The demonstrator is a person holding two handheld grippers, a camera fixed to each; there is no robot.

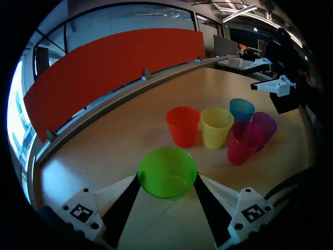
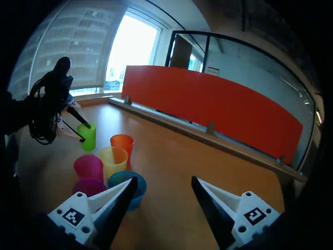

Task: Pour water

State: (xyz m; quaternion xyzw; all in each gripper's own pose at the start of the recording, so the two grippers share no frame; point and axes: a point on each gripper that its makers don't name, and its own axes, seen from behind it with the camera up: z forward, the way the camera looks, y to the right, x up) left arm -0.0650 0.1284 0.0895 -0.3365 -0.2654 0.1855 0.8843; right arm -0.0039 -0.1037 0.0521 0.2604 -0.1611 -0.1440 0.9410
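My left gripper (image 1: 167, 180) is shut on a green cup (image 1: 167, 172), which stands upright between its fingers; the cup looks empty. Beyond it on the wooden table (image 1: 125, 137) stand an orange cup (image 1: 183, 125), a yellow cup (image 1: 216, 127), a pink cup (image 1: 244, 141), a purple cup (image 1: 264, 126) and a blue cup (image 1: 242, 109). My right gripper (image 2: 163, 183) is open over the table, with nothing between its fingers. Just left of its left finger sits the blue cup (image 2: 125, 185). Farther off I see the left gripper (image 2: 85, 125) holding the green cup (image 2: 88, 136).
A long red partition (image 1: 116, 66) runs along the table's far edge, with a rail in front of it. The right gripper (image 1: 277, 86) shows at the far right, over the table. Bare tabletop (image 2: 175, 158) stretches right of the cups. Windows (image 2: 129, 54) lie behind.
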